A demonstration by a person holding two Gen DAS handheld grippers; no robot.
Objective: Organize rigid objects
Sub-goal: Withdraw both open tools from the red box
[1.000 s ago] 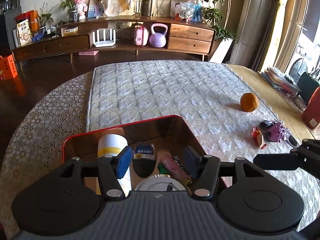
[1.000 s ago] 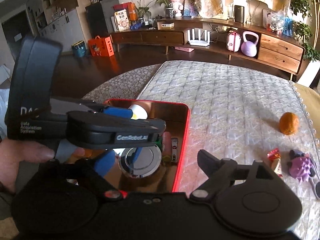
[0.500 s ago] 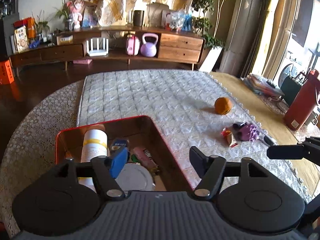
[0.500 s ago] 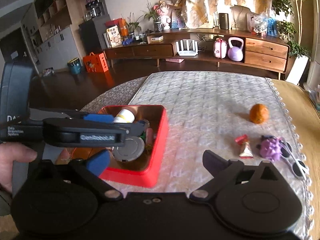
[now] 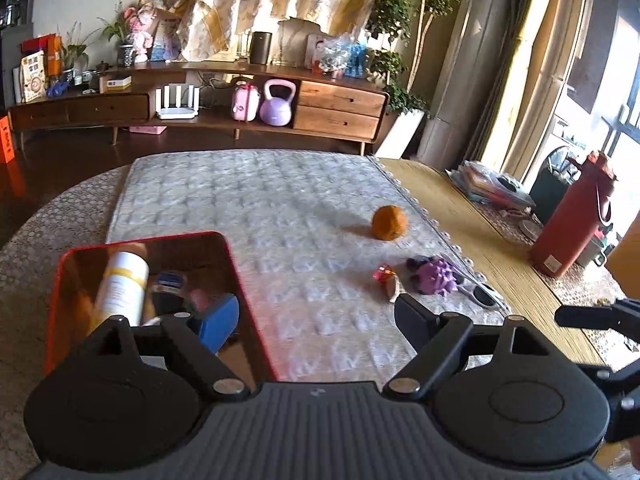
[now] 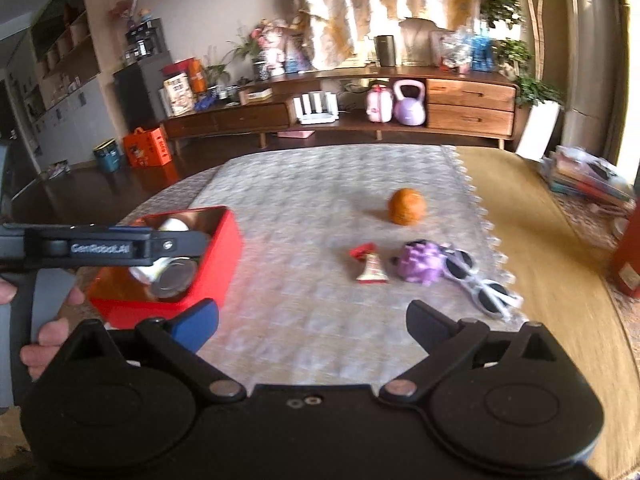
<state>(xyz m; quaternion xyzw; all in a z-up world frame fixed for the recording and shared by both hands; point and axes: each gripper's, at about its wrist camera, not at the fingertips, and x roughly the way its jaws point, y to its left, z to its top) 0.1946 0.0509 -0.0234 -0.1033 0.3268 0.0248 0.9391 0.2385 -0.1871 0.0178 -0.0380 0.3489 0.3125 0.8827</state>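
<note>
Everything's laid out around the box (image 6: 216, 276), which sits on the mat (image 6: 304, 184) at its left side. Inside it are a bottle (image 5: 122, 284) and a round tin (image 6: 174, 280), tin nearer the camera. Well right of the box lie a small packet (image 6: 370, 266), then a spiky toy (image 6: 420, 262), then sunglasses (image 6: 480, 288) touching the toy. The orange (image 6: 407, 206) sits farther back, behind those three.

Lilac kettlebell (image 5: 277, 103) on sideboard (image 5: 340, 108); red flask (image 5: 570, 220) on runner.
</note>
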